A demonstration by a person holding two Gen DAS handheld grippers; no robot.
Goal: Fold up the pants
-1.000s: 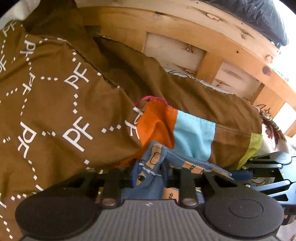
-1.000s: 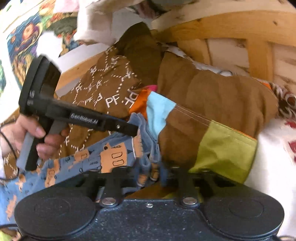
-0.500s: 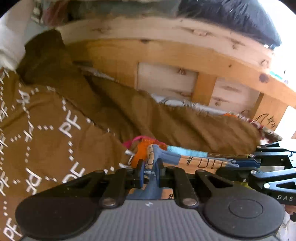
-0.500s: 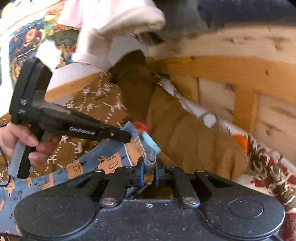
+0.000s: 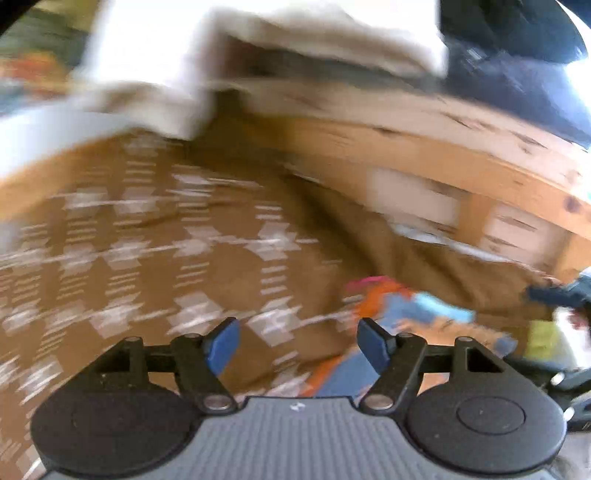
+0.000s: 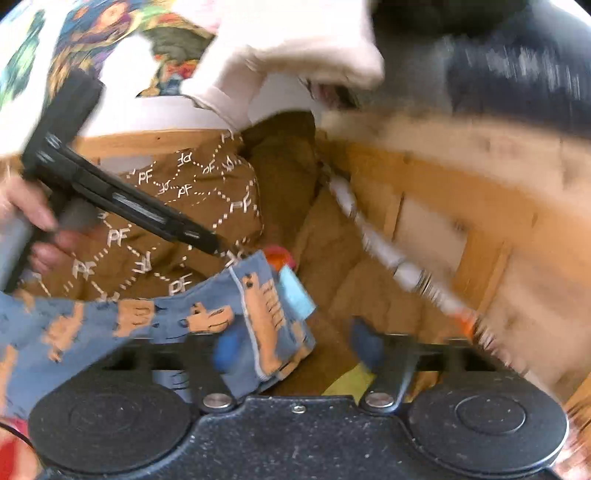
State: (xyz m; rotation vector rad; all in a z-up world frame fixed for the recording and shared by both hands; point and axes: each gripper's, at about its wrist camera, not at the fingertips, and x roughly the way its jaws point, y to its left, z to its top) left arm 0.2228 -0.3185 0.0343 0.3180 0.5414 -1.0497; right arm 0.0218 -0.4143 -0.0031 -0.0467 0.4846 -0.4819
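Both wrist views close, seemingly bedward

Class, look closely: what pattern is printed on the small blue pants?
Orange animal figures, dog-like, on the small blue fabric pants; clearest in the right wrist view.

A home bedroom, probably a child's. Pale knotty wooden bed frame (image 6: pixel 461 192) with slats and panels running from 12 to 3 o'clock. Brown quilt (image 5: pixel 155 236) printed with white "PF" letters and dotted lines spread over the bed, patched in orange, light blue and green near 4 o'clock. Colourful cartoon-print fabric or poster (image 6: pixel 110 33) at 11 o'clock. White cloth (image 6: pixel 295 48) and dark bedding (image 6: pixel 517 81) heaped on the frame's top rail at 12 to 2 o'clock.
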